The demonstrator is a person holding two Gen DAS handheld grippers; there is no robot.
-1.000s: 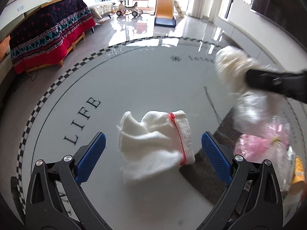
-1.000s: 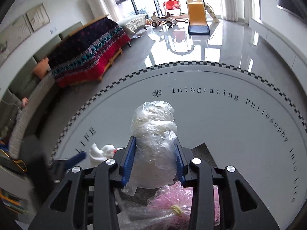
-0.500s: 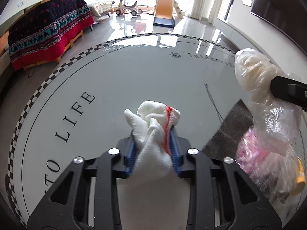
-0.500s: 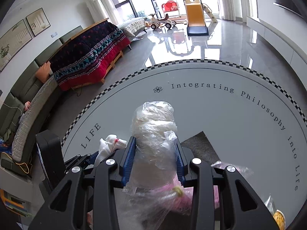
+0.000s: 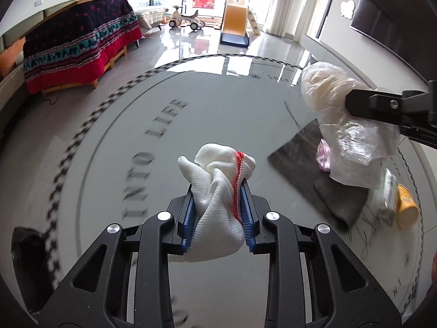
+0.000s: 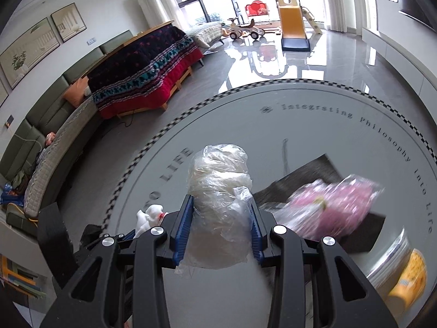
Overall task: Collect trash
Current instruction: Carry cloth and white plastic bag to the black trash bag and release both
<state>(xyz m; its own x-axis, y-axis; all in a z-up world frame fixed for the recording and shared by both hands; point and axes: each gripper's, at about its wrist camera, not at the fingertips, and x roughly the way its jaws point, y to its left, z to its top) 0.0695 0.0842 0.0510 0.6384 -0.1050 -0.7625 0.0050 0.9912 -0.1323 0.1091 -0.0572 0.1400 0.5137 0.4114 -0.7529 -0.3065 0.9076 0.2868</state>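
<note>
The left gripper (image 5: 217, 207) is squeezing a white cloth (image 5: 218, 191) with a red stitched edge. Its blue pads (image 5: 188, 218) are pressing in on both sides, and the cloth is bunching up and sticking out past the tips. It is being held up above the round gray table (image 5: 123, 136).

The right gripper (image 6: 221, 229) is squeezing a crinkly clear plastic bag (image 6: 218, 191) with something pale inside. The bag is poking up past the blue pads (image 6: 181, 232) and hanging down a little under them too.

Under and beside the right gripper, a dark gray mat (image 6: 314, 172) is lying flat on the table. A pink bag (image 6: 336, 205) is sitting on the mat, looking blurry. A yellow cup (image 6: 408, 281) is lying tipped over near the table edge, just past the mat.
</note>
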